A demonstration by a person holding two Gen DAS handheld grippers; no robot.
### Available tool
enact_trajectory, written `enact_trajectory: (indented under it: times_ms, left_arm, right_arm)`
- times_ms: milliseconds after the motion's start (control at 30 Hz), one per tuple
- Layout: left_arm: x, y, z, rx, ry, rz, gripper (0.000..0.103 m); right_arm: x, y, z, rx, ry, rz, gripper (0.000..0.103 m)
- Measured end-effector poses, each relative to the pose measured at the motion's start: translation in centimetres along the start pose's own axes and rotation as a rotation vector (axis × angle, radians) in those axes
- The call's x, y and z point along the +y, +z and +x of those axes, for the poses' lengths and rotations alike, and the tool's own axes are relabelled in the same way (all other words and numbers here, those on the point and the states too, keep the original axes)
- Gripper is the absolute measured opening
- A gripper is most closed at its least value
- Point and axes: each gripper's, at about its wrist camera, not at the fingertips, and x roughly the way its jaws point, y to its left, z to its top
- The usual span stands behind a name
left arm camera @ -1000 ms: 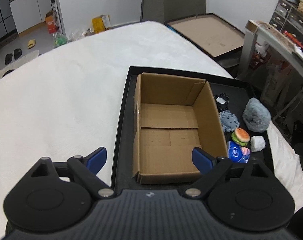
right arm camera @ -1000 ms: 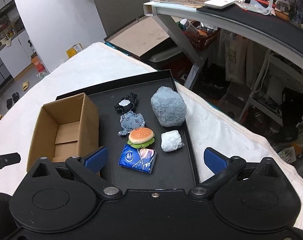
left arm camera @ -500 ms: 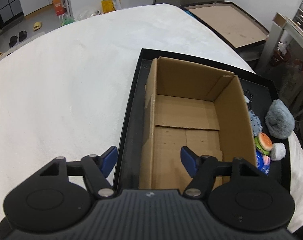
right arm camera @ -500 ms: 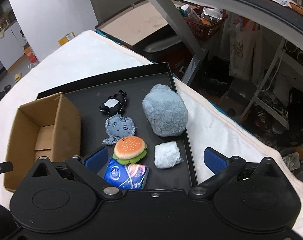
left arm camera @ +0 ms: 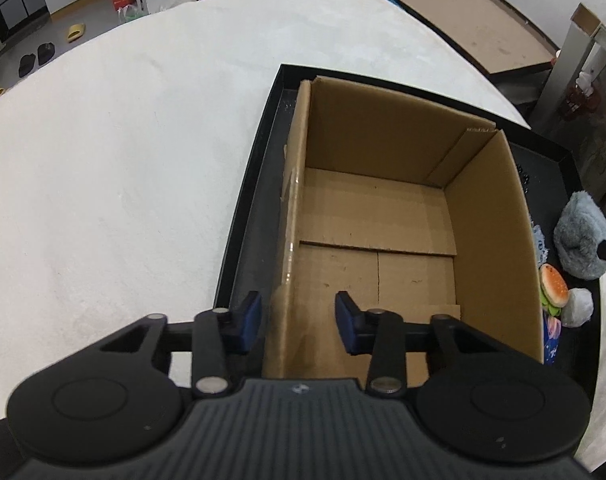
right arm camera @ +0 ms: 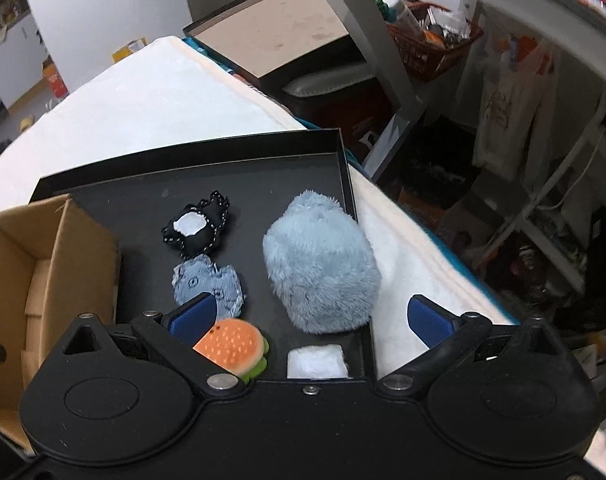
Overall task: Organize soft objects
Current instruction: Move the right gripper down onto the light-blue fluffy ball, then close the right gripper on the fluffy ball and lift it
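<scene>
Already our left gripper (left arm camera: 297, 322) stood with its jaws parted astride the near-left wall of the empty cardboard box (left arm camera: 383, 216), seemingly to steady it. Our right gripper (right arm camera: 309, 314), spread wide and holding nothing, hovered over the fluffy blue plush (right arm camera: 321, 264) on the black tray (right arm camera: 239, 152). We judged this the first pickup: next, lower, squeeze the plush gently, and carry it into the box.

The box (left arm camera: 383, 216) is plain brown cardboard, dull and a bit rough. The tray (right arm camera: 263, 176) looks smooth, black and matt, maybe plastic. The blue ball (right arm camera: 321, 264) is fluffy fur. The burger (right arm camera: 231, 342) is soft cloth.
</scene>
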Motion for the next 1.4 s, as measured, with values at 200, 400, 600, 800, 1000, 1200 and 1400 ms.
enact_trajectory:
  times_ms: [200, 400, 600, 800, 1000, 1200, 1400]
  left_arm:
    - [-0.6, -0.1, 0.9, 0.007, 0.052, 0.014, 0.025]
    - [-0.5, 0.3, 1.4, 0.018, 0.077, -0.024, 0.016]
    - [0.1, 0.3, 1.3, 0.018, 0.071, -0.053, 0.011]
    - [0.2, 0.0, 1.1, 0.009, 0.064, -0.057, 0.011]
    - [0.7, -0.1, 1.2, 0.005, 0.044, -0.075, 0.012]
    - [0.8, -0.2, 0.9, -0.013, 0.043, -0.093, 0.012]
    - [1.1, -0.4, 0.8, -0.013, 0.022, -0.103, 0.013]
  right_arm:
    - [0.1, -0.2, 1.7, -0.028, 0.029, -0.049, 0.103]
    - [-0.5, -0.2, 3.1, -0.034, 0.023, -0.053, 0.103]
    - [-0.3, -0.4, 3.9, -0.053, 0.011, -0.076, 0.08]
    - [-0.9, -0.4, 3.2, -0.062, -0.003, -0.047, 0.053]
    - [-0.1, -0.5, 1.9, -0.078, 0.002, -0.066, 0.051]
    - [0.1, -0.6, 0.8, -0.078, -0.004, -0.05, 0.05]
    - [1.2, -0.5, -1.4, -0.106, -0.007, -0.042, 0.05]
